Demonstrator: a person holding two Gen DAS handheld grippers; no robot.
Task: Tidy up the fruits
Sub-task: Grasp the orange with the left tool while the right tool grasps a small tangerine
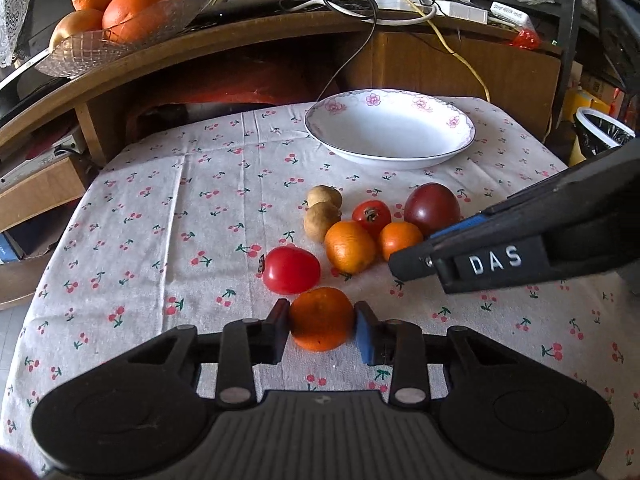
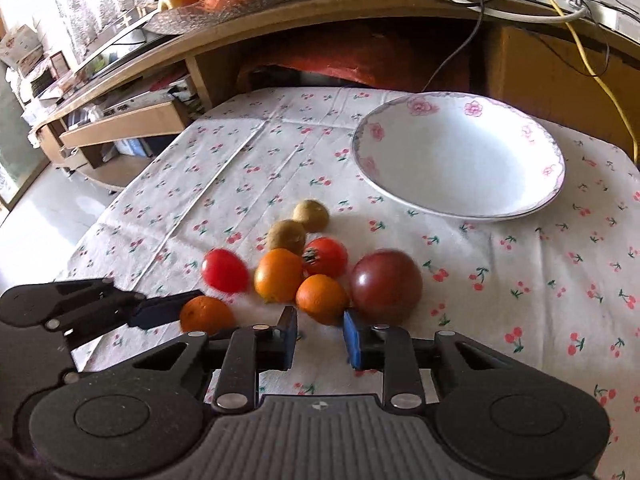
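While my left gripper (image 1: 322, 326) has its pads against both sides of the nearest small orange (image 1: 321, 319), that fruit looks barely lifted off the cherry-print cloth (image 1: 160, 200), if at all. I cannot tell how firm the pinch is, and round, smooth skin could squirt out forward into the red tomato (image 1: 291, 270) just beyond it and scatter the cluster. My right gripper (image 2: 320, 334) stands part open and empty, its tips right at another small orange (image 2: 321, 298) with the dark plum (image 2: 386, 284) touching on the right; closing from here I might clip the plum and roll it. The white floral bowl (image 1: 390, 130) sits empty at the far side, well apart from the fruit. Motion blur in the right wrist view smears the tomato and plum, and each gripper's body hides the near cloth.
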